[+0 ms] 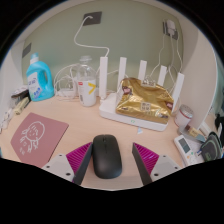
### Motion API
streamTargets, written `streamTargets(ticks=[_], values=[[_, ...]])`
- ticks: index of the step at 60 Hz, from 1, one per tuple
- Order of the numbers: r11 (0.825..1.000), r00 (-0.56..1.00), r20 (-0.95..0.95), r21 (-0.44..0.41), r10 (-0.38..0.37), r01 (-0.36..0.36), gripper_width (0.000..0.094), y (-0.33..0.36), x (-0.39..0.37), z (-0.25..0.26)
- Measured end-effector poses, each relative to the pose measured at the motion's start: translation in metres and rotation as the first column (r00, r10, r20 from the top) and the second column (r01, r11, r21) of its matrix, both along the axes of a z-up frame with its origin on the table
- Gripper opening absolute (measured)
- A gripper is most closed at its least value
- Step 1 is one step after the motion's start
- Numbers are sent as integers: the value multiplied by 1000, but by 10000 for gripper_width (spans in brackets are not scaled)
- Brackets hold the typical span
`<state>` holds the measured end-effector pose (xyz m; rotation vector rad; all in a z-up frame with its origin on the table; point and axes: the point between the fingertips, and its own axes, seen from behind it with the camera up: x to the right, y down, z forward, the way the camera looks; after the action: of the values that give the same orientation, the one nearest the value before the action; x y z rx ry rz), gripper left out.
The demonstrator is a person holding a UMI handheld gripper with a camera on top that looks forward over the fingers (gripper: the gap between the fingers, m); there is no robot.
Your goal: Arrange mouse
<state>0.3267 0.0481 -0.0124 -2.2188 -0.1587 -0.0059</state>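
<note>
From my seat I have the gripper (107, 166) hanging low over the desk (80, 128), its two fingers spread wide with the magenta pads (78, 157) facing inward. The black mouse (106, 156) lies flat on the desk between them, its length running away from me, and I can see a strip of bare desk on either side of it, so neither finger presses on it and the gripper has hold of nothing. To the left of the left finger sits a pink mat (38, 138) printed with a pale cartoon figure, lying flat and apart from the mouse. Beyond the mouse stands a white router (137, 105) with several upright antennas, and a gold snack bag (142, 101) rests on top of it. Left of the router I make out a clear bottle (86, 84), and farther left a blue detergent bottle (39, 78) against the wall. White cables (80, 45) run up the pale green wall to a socket (92, 18). Off to the right, past the right finger, there is a small cluster of items I cannot identify, including what looks like a white device (189, 147) near the desk edge.
</note>
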Motion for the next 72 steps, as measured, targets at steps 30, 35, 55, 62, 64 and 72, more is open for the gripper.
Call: streamTargets(ticks=[30,35,55,62,64,72], values=[[994,994,-12,-15,-109,109,367,8,-6,3],[988,988,2,15,-152,152,361,9,-4,27],[935,976,-97,283,-193,213,360,4,-112,224],[968,983,-122,197,-135,158,360,0,-187,175],[978,985,-121,154,-124,142,359,-2,-205,149],[994,988,-115,14,-107,109,358,-9,-251,60]])
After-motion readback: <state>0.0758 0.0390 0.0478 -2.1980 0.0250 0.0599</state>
